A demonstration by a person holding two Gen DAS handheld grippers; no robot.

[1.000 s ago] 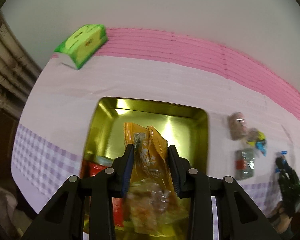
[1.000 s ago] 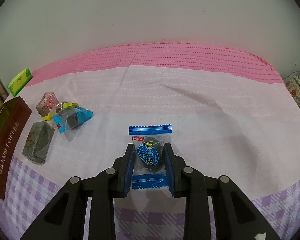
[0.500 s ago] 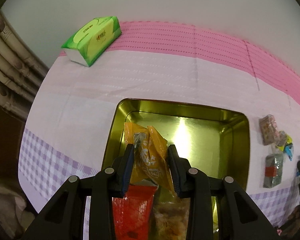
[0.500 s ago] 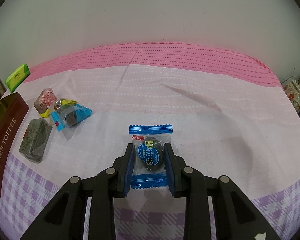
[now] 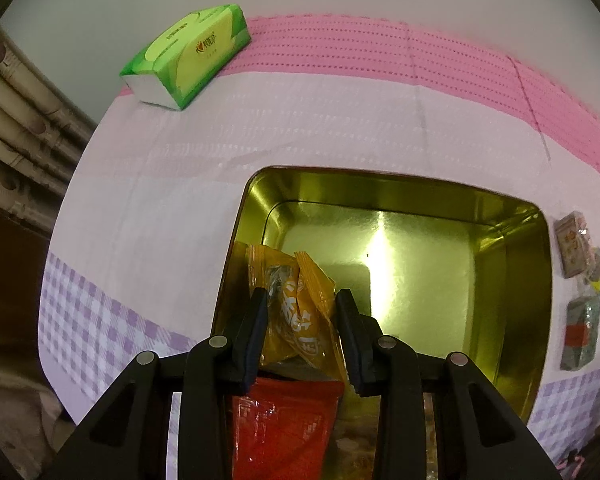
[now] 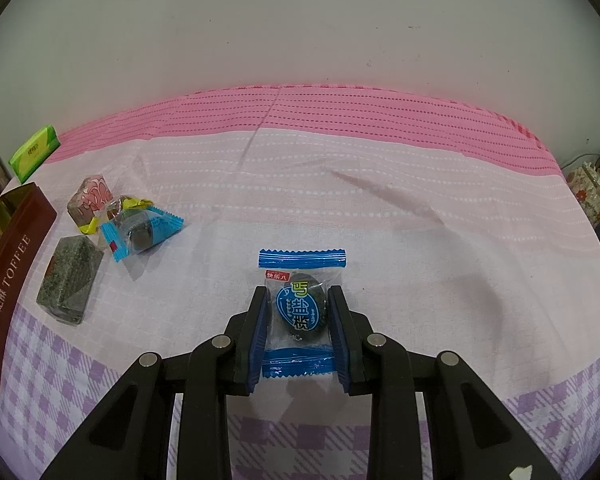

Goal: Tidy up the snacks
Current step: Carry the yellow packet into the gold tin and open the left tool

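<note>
My left gripper (image 5: pixel 301 304) is shut on an orange snack packet (image 5: pixel 296 312) and holds it over the near left corner of an open gold tin (image 5: pixel 512 280). A red packet (image 5: pixel 284 428) lies in the tin just below. My right gripper (image 6: pixel 298 304) is shut on a blue-wrapped candy (image 6: pixel 301 312) just above the cloth. To its left lie a pink packet (image 6: pixel 90 198), a second blue candy (image 6: pixel 140 232) and a dark green packet (image 6: pixel 70 280).
A green tissue pack (image 5: pixel 188 54) sits at the back left of the table, also in the right wrist view (image 6: pixel 34 152). The tin's dark red TOFFEE side (image 6: pixel 8 292) stands at the far left. The pink and lilac cloth (image 6: pixel 380 208) covers the table up to a white wall.
The left gripper with the orange packet has shifted left and pulled back, so the tin now sits to the right and more of its floor shows. The right gripper has hardly moved.
</note>
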